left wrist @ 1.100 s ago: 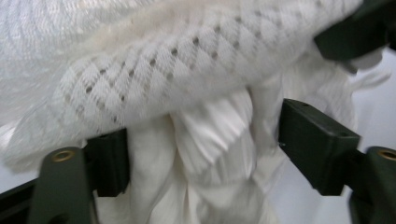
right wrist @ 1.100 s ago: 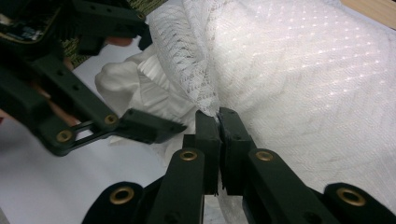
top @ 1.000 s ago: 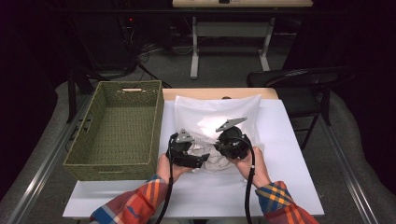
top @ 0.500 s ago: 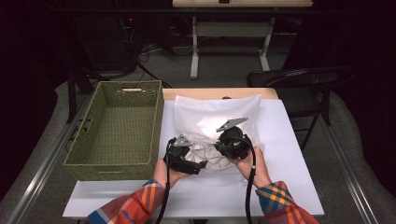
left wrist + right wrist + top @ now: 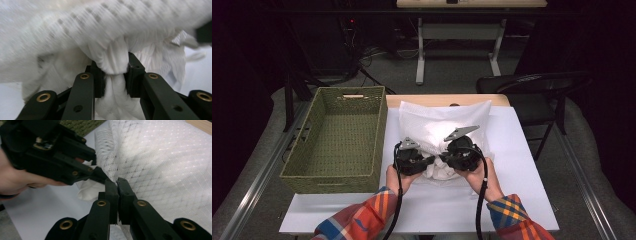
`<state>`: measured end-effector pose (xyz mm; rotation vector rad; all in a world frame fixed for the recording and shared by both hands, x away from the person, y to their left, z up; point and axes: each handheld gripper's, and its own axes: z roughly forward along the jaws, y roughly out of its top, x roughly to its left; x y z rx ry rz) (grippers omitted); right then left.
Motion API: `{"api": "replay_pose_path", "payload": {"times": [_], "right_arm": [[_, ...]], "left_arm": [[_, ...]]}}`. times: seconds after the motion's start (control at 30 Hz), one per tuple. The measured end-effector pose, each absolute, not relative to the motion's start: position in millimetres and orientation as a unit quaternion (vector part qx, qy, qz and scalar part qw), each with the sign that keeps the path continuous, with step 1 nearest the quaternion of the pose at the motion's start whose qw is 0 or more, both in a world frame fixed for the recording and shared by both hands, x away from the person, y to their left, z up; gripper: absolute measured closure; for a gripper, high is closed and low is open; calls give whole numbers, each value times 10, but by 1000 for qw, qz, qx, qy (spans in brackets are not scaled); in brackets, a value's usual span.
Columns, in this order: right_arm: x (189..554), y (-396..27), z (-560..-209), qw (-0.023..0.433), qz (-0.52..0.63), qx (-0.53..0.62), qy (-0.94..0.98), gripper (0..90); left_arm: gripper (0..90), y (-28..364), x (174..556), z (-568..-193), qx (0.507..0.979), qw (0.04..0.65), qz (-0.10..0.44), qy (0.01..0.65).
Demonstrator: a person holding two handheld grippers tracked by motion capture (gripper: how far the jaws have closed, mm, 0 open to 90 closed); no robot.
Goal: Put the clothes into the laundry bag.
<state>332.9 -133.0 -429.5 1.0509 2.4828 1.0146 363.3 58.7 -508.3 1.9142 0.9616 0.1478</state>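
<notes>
Two grippers work one white pillow (image 5: 439, 125), which lies on the tabletop (image 5: 522, 165) just ahead of the fingers, its loose mesh cover (image 5: 162, 162) bunched at the near edge where both pairs of fingers meet it. The left gripper (image 5: 113, 72) has just been closing its jaws, and a thick gather of fabric sits between them, pinched by the fingers (image 5: 133, 72). The right gripper (image 5: 117, 186) has its jaws pressed together on a thin edge of the cover.

To do this step well, I judge that both grips should stay firm on the cover alone while the hands draw it evenly, so the cloth neither slips from the thin right-hand pinch nor tears.

From above, the woven basket (image 5: 337, 135) stands well to the left of the left gripper (image 5: 413, 159), and the right gripper (image 5: 460, 151) sits close beside it. That view hides the fingertips under the gripper bodies. Each gripper view gives what it lacks: the fold caught in the left, the flat seam in the right, with the left gripper (image 5: 98, 173) nearly touching the right fingers.
</notes>
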Motion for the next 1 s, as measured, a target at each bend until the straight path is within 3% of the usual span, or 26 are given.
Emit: {"api": "replay_pose_path", "payload": {"times": [0.17, 0.23, 0.47, 0.7, 0.83, 1.0], "right_arm": [[3345, -1346, -4329, 141, 330, 368, 858, 884], [3381, -1360, -4379, 142, 322, 376, 857, 884], [3430, -1357, -4458, 143, 312, 380, 859, 883], [3431, -1366, -4458, 143, 312, 383, 857, 882], [3433, -1363, -4459, 143, 312, 383, 858, 879], [3425, -1353, -4451, 141, 316, 384, 856, 879]], "left_arm": [[695, 594, 3717, -5051, 770, 488, 58, 407], [636, 596, 3719, -5050, 779, 479, 60, 401], [302, 660, 3615, -5068, 814, 435, 78, 376], [185, 732, 3464, -5037, 836, 404, 95, 360], [201, 741, 3438, -5066, 836, 401, 100, 360], [503, 658, 3460, -5122, 825, 428, 102, 355]]}}
